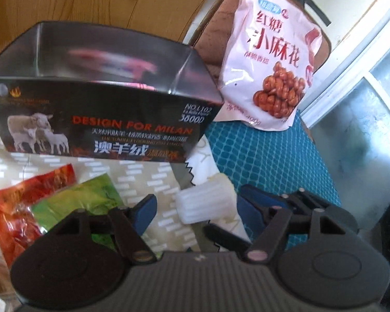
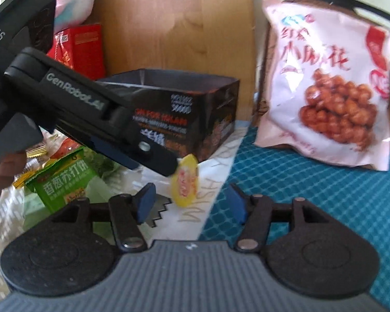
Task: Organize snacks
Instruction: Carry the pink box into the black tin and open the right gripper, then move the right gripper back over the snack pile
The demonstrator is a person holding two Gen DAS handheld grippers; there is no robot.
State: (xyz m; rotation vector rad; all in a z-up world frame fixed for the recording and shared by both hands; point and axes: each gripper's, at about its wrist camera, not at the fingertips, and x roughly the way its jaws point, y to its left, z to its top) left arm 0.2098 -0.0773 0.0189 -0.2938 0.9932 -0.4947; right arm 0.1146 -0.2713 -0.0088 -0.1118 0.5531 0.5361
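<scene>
The left gripper (image 1: 195, 208) is sitting with fingers spread around a small wrapped snack (image 1: 205, 200), not yet clamping it; the right gripper (image 2: 189, 202) is waiting agape and empty. At eleven o'clock, the black box (image 1: 101, 109) is standing open. I judge a pick-up is underway: next, pinch the snack and carry it boxward.

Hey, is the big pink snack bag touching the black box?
Apart. In the right wrist view, brown backing and blue mat show between the pink snack bag and the black box.
</scene>
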